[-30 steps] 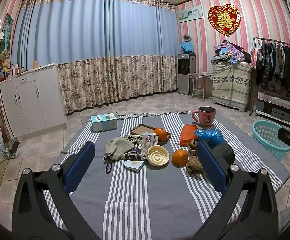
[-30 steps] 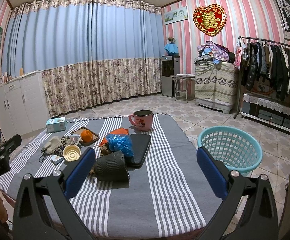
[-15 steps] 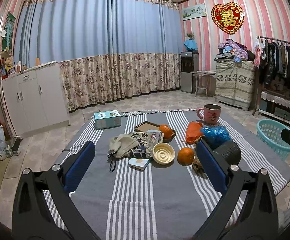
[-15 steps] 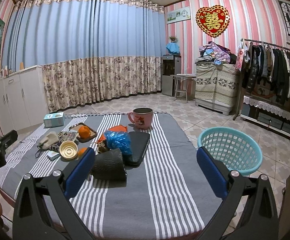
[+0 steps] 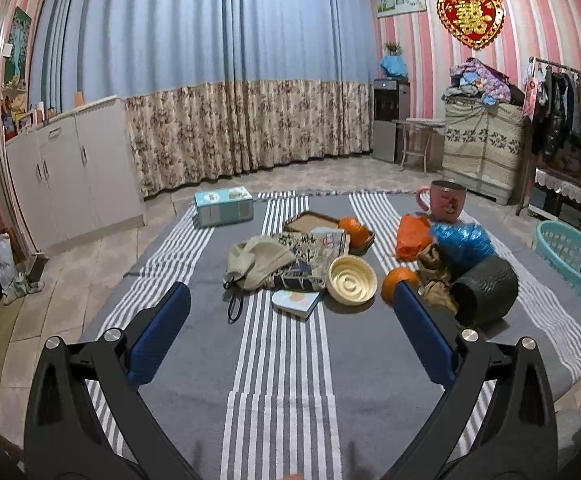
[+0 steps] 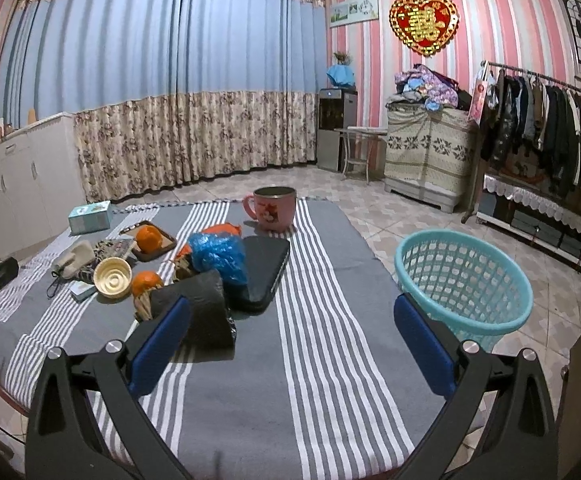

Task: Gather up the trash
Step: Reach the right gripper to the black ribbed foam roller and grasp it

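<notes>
On the striped grey cloth lie an orange bag (image 5: 412, 237), a crumpled blue bag (image 5: 461, 239) (image 6: 219, 256), brown paper scraps (image 5: 434, 292) and a black roll (image 5: 486, 294) (image 6: 200, 306). A turquoise basket (image 6: 464, 280) (image 5: 568, 252) stands on the floor right of the table. My left gripper (image 5: 290, 324) hovers open over the near middle of the cloth, holding nothing. My right gripper (image 6: 292, 330) is open too, above the near right part, its left finger (image 6: 162, 338) in front of the black roll.
Also on the cloth: two oranges (image 5: 399, 282), a cream bowl (image 5: 351, 285), a beige hat (image 5: 258, 262), a tissue box (image 5: 223, 210), a pink mug (image 6: 273, 208), a black flat case (image 6: 264, 270), a wooden tray (image 5: 318, 226). Clothes rack (image 6: 546, 128) stands right.
Both grippers have drifted slightly forward and lower toward the table, so the objects look larger. Both stay open and nothing on the cloth has moved.
</notes>
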The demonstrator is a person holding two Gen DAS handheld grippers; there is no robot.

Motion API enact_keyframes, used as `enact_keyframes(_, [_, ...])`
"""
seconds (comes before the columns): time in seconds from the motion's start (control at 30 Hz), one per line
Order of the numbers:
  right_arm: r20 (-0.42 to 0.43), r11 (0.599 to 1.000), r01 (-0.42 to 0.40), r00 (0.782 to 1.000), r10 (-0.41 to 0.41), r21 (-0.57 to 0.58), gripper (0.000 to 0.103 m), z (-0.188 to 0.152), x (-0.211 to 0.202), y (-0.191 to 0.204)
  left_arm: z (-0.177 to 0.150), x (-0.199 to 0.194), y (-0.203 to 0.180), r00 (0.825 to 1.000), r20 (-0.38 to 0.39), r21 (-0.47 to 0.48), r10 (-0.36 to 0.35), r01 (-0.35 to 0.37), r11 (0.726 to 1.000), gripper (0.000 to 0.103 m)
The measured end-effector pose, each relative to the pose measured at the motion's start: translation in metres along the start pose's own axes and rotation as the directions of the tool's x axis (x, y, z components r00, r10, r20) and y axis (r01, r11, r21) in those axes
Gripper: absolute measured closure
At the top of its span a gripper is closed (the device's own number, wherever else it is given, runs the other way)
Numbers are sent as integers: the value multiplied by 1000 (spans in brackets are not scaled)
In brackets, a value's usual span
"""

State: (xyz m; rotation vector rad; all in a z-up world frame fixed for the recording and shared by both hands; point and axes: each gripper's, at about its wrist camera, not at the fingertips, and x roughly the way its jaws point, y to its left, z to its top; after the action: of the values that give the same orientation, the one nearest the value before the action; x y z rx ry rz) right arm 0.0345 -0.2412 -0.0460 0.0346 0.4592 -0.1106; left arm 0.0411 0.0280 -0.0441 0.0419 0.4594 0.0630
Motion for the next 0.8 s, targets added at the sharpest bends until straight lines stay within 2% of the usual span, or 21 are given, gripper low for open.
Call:
enact_keyframes(0.1, [-30, 1000, -15, 999, 14, -4, 4, -3, 12, 3, -2, 13, 4, 1000, -25, -10, -9, 8, 1000, 5])
enact_keyframes(0.27, [-88, 999, -35, 996, 32, -41, 4, -7, 33, 20, -3, 23, 12, 1000, -3, 15, 25, -25, 1000, 5])
enact_keyframes(0.47, [-159, 993, -32, 987, 14, -111, 4, -9, 53, 51, -2, 46, 41, 999, -41, -18, 34, -35, 999, 5])
enact_keyframes(0.6, [-177, 994, -56, 983, 40, -89, 4, -11, 62, 59, -4, 60, 62, 996, -68, -44, 59, -62, 997, 5])
enact_keyframes(0.8, [-193, 995, -75, 979, 61, -67, 4, -12, 72, 69, -5, 68, 78, 997, -72, -67, 29, -34, 997, 5])
